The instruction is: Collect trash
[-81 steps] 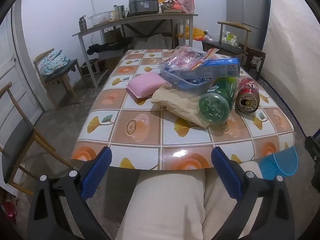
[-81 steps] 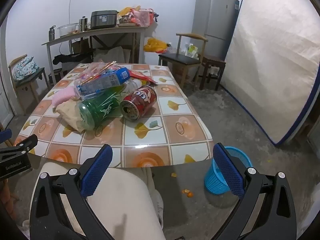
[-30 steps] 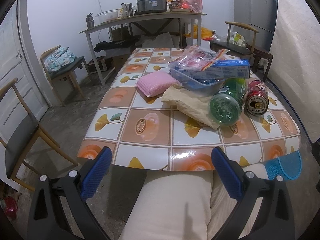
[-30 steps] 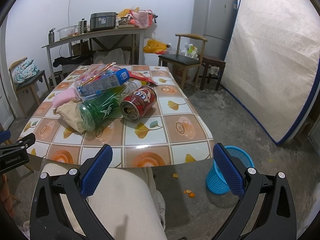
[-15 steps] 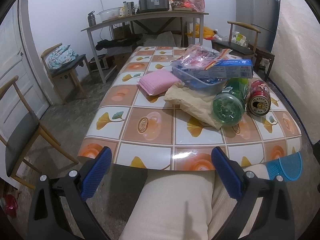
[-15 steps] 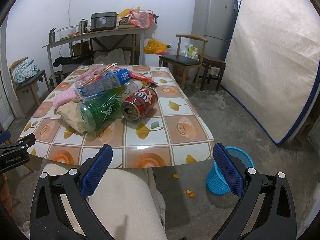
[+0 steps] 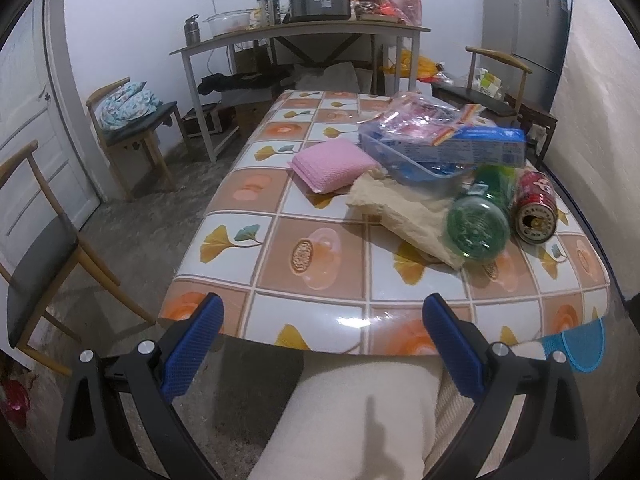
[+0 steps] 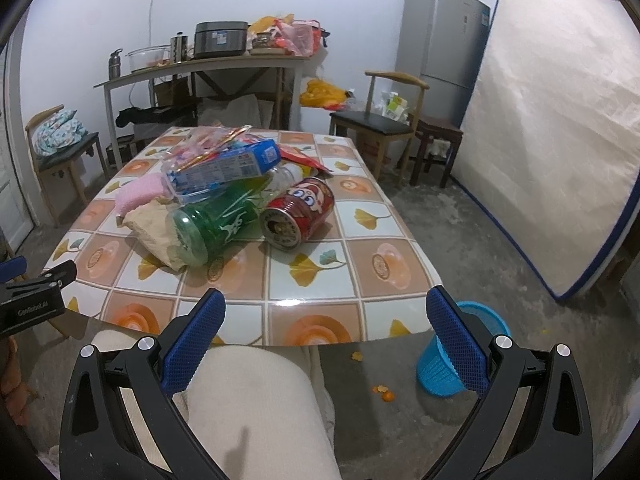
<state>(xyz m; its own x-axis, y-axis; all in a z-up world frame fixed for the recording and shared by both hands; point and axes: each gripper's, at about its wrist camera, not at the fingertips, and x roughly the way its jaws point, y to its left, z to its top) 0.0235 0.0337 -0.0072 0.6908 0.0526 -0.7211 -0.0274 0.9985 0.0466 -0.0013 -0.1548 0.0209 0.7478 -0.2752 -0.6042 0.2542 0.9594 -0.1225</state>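
Trash lies in a heap on the tiled table: a green plastic bottle on its side, a red can beside it, crumpled beige paper, a pink sponge and a blue tray piled with wrappers and a blue box. The same bottle and can show in the right wrist view. A blue waste basket stands on the floor right of the table. My left gripper and right gripper hang open and empty before the table's near edge, above a person's lap.
Wooden chairs stand at the left and far left. A long desk with appliances lines the back wall. A mattress leans at the right beside a fridge. Orange scraps lie on the floor.
Both views have drifted slightly; the table and trash sit a little higher and farther right in the left wrist view. Both grippers stay open and nothing on the table has moved.
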